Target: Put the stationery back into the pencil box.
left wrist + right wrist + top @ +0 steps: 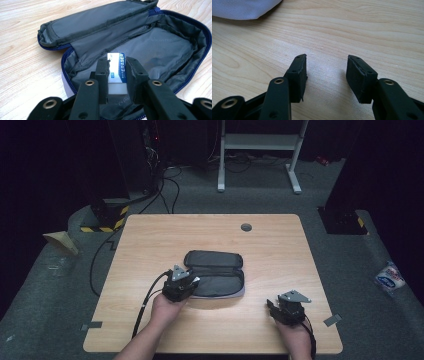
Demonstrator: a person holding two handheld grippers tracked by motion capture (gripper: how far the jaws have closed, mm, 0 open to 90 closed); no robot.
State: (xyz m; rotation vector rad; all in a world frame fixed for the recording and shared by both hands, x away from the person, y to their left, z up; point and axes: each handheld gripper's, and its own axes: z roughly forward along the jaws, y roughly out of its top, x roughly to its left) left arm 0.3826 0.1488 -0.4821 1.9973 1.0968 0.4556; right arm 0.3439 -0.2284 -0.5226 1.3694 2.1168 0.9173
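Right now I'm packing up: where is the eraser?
In the left gripper view, the eraser sits clamped in the left gripper, just over the open pencil case.

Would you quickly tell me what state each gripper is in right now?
Left gripper: shut on the eraser, over the open pencil case.
Right gripper: open, nothing between its jaws.

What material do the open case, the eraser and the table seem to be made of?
Case: probably woven nylon fabric, matte grey, with stitched seams and a blue zipper.
Eraser: likely white rubber or vinyl in a printed paper sleeve.
Table: light wood-grain top, perhaps laminate.
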